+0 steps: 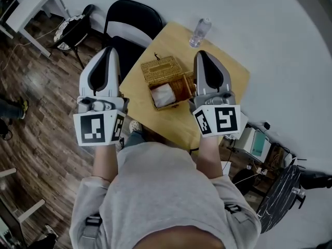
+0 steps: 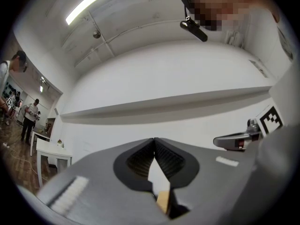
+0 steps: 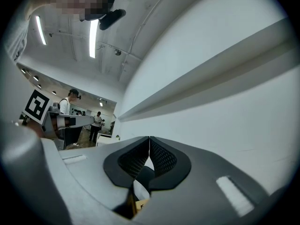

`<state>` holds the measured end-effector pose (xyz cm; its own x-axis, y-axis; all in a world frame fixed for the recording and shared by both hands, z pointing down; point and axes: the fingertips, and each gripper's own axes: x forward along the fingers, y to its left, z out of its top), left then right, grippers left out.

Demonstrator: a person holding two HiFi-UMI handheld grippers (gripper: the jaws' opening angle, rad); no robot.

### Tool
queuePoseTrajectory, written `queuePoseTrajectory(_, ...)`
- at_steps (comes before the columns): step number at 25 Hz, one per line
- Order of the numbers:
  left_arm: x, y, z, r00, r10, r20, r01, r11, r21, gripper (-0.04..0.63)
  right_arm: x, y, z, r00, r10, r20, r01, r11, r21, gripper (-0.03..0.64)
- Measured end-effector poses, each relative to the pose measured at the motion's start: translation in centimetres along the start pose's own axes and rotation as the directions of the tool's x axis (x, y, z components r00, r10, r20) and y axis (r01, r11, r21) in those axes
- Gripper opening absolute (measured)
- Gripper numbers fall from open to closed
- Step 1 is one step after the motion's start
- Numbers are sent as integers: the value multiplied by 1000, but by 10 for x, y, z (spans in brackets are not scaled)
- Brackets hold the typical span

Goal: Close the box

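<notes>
Wooden table (image 1: 220, 79) bears wicker box (image 1: 182, 88), long axis crosswise, lid (image 1: 161, 69) open rearward.

Centre frame: wicker box (image 1: 165, 84) open on wooden table (image 1: 228, 82), white bundle (image 1: 164, 95) inside. Left gripper (image 1: 107, 50) left of it, overlapping black chair (image 1: 136, 14). Right gripper (image 1: 203, 53) just beside box's right edge. Bottle (image 1: 199, 32) up top.

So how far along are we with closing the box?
Nothing is done yet: the wicker box on the table stands open, its lid folded back and something white showing inside. In hand: nothing. The left gripper and right gripper are both shut and empty, flanking the box in the head view without touching it. Left to do: swing the lid over and press it shut.
</notes>
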<state>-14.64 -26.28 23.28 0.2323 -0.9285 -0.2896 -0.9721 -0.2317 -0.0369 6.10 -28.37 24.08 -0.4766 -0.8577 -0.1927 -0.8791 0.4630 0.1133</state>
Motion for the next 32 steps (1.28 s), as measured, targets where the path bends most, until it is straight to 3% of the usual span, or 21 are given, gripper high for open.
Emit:
queuePoseTrajectory(10, 48, 34, -23, 997, -81, -11, 81, 996, -31, 58, 53, 3, -22, 996, -46, -77, 45, 999, -9, 6)
queuePoseTrajectory(18, 73, 56, -49, 991, -125, -37, 123, 991, -59, 58, 87, 12, -72, 971, -23, -238, 30, 999, 28, 6)
queuePoseTrajectory(23, 83, 66, -68, 988, -141, -65, 137, 988, -68, 58, 99, 21, -118, 918, 22, -395, -2, 999, 51, 6)
queuePoseTrajectory(32, 93, 85, -99, 983, -148, -113, 137, 986, -95, 58, 115, 27, -197, 781, 104, -616, -28, 991, 133, 8)
